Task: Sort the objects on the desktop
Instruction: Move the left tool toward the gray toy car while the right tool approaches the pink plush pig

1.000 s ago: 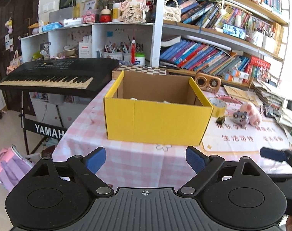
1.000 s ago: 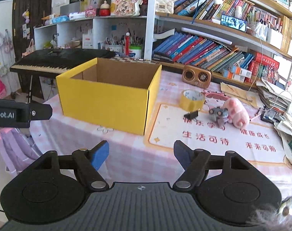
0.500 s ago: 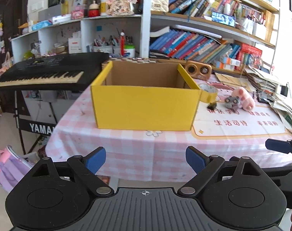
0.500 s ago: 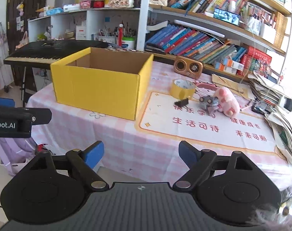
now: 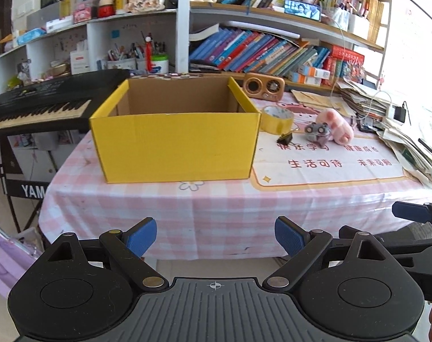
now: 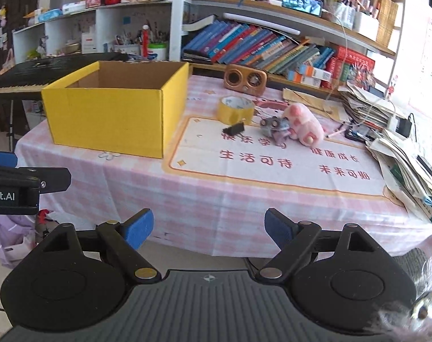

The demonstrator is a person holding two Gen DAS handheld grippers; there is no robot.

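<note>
1. My left gripper (image 5: 215, 236) is spread wide with nothing in it, hanging short of the table's (image 5: 216, 211) near edge, in front of the yellow cardboard box (image 5: 174, 145). The box stands open-topped on the pink checked cloth; I cannot see its floor. It looks stiff and light, and I judge it to be where the loose things go.
2. The roll of yellow tape (image 6: 235, 109) lies flat just beside the box's right wall. It should be rigid and fairly light; I would pinch across one wall of the ring, one finger down the core.
3. The black binder clip (image 6: 234, 128) lies just in front of the tape. It is small, hard and probably slippery; I would grip its folded body rather than the wire handles.
4. The small grey toy (image 6: 273, 127) touches the pink plush toy (image 6: 302, 125). The grey one looks hard and may roll. The plush is soft, light and will squash, so its middle is the place to squeeze.
5. My right gripper (image 6: 208, 229) is also wide apart and holds nothing, well short of all four.
</note>
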